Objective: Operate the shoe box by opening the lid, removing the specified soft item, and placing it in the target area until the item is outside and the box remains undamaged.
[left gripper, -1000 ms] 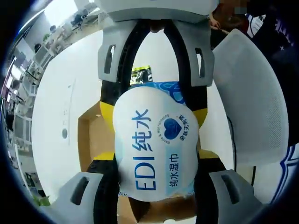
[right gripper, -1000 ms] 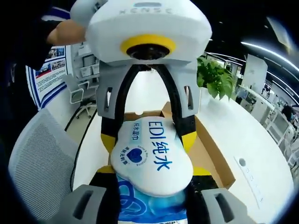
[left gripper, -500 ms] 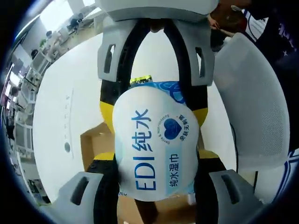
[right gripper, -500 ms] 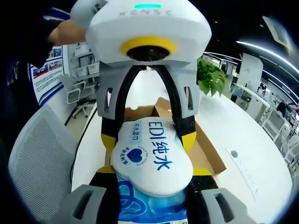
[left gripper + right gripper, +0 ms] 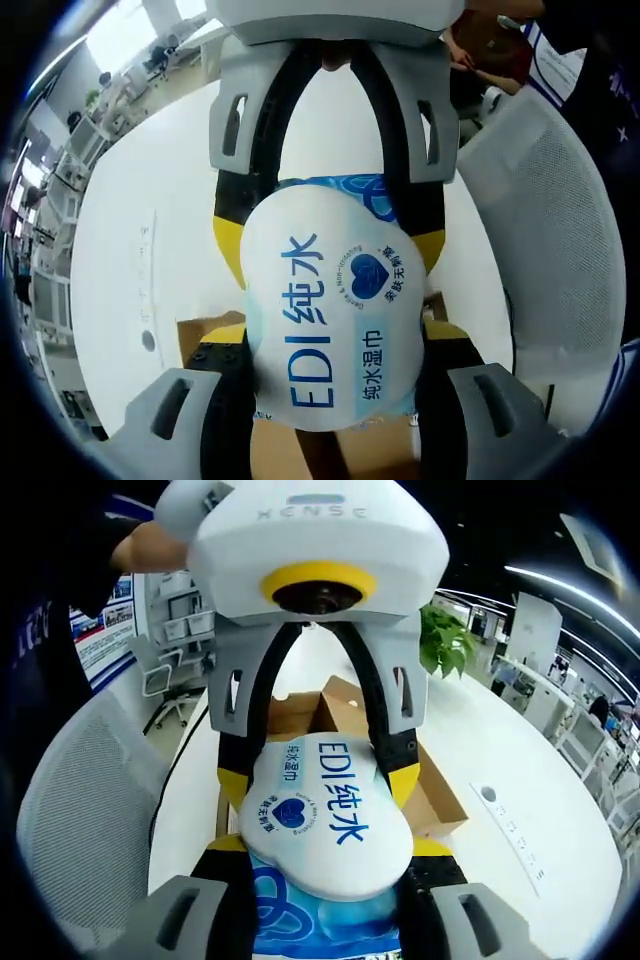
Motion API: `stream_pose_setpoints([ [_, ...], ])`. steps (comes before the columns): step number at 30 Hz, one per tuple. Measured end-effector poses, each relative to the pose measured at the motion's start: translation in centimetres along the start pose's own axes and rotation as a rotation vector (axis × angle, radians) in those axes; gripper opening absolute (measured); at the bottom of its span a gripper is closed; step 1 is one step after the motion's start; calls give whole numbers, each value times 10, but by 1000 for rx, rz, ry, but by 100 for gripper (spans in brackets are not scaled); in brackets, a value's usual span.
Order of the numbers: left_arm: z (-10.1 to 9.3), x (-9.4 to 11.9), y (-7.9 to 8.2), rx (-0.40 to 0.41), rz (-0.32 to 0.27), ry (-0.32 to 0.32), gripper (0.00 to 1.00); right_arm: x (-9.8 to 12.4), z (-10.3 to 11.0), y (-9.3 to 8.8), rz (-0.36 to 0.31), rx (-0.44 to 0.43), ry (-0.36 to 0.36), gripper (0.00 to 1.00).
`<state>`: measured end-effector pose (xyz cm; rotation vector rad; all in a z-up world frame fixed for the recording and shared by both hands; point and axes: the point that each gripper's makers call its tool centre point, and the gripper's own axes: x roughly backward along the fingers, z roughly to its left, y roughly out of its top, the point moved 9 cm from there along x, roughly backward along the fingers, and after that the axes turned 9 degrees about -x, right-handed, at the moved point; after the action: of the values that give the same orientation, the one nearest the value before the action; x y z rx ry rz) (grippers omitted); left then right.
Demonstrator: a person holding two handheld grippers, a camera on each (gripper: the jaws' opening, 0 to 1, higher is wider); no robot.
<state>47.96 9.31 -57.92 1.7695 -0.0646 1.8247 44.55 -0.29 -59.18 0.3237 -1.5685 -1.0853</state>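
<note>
Now | wet-wipe pack (image 5: pixel 330 320) clamped from opposite ends by left gripper (image 5: pixel 318 770) and right gripper (image 5: pixel 330 215), jaws shut on it | held aloft above open shoe box (image 5: pixel 430 795) on white surface (image 5: pixel 480 740) | two-ended grip likely prevents sagging.

Bright overhead office light, sharp centre, strong fisheye edge distortion

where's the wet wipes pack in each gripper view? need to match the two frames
Left gripper view: wet wipes pack at centre, clamped between both grippers' jaws.
Right gripper view: the pack at lower centre, in the same two-sided clamp.
Shared landmark: the cardboard shoe box on the white table behind it.
</note>
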Motion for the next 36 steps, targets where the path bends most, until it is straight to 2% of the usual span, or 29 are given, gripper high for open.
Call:
stream_pose_setpoints([
  [16, 20, -19, 24, 4, -31, -3, 65, 24, -20, -20, 0, 5, -9, 51],
  [19, 19, -22, 28, -8, -22, -9, 64, 24, -21, -24, 5, -3, -3, 51],
  [25, 23, -29, 31, -33, -20, 2, 62, 24, -27, -31, 12, -21, -9, 51],
  [36, 28, -30, 35, -21, -23, -16, 62, 30, -32, -36, -24, -39, 13, 49],
])
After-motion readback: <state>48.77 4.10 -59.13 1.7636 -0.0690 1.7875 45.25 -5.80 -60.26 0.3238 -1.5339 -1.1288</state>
